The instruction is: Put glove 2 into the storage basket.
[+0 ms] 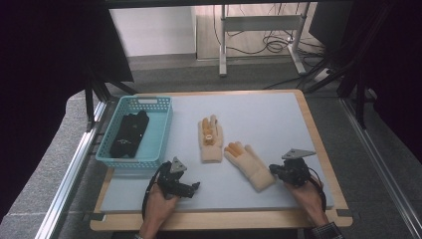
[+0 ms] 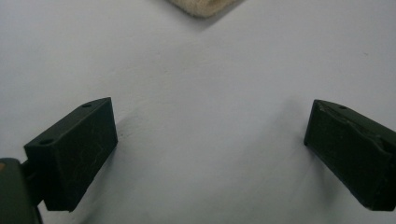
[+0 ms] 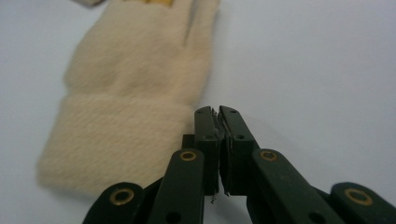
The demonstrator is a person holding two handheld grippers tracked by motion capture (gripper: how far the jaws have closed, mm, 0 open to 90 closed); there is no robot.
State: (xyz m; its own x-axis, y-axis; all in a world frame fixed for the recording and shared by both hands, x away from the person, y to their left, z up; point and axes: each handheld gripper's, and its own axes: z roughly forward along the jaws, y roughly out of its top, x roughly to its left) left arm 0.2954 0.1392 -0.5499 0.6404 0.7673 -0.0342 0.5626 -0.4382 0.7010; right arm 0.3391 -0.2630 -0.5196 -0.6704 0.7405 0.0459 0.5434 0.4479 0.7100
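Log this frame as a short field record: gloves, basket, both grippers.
surface: pale grey mat on a wood-edged table
left glove: cream glove, flat, fingertips pointing away from the person
right glove: cream glove, flat, angled, cuff toward the right gripper
basket: light blue basket at the mat's left, with a black item inside
left gripper: fingers wide apart, nothing between them
right gripper: fingers closed together, nothing between them, beside the right glove's cuff
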